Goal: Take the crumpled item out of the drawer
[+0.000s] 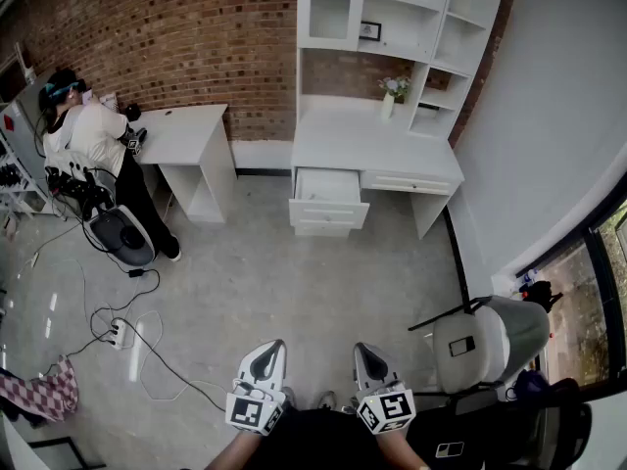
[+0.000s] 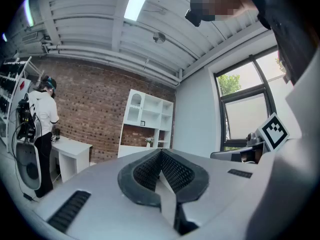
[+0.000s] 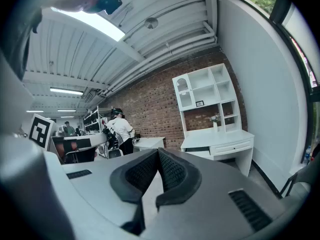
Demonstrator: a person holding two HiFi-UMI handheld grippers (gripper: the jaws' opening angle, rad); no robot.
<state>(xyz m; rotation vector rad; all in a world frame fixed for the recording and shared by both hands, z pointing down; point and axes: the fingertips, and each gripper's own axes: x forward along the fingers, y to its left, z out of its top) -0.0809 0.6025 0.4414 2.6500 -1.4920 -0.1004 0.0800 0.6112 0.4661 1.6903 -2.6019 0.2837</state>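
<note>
You hold the left gripper and right gripper closed and empty, well back from the open drawer, presumably because the approach comes first.

Steep overhead — white desk shared, distant

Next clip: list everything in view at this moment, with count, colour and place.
desk with shelf unit: one, white, against the brick wall
drawer: one, white, open at the desk's left; contents unclear
vase of flowers: one, white, on the desk
side table: one, white, left of the desk
person: one, white top, at the side table
office chair: one, grey, lower right
checked cloth: one, red-white, lower left
left gripper: one, grey, shut, empty
right gripper: one, grey, shut, empty
</note>
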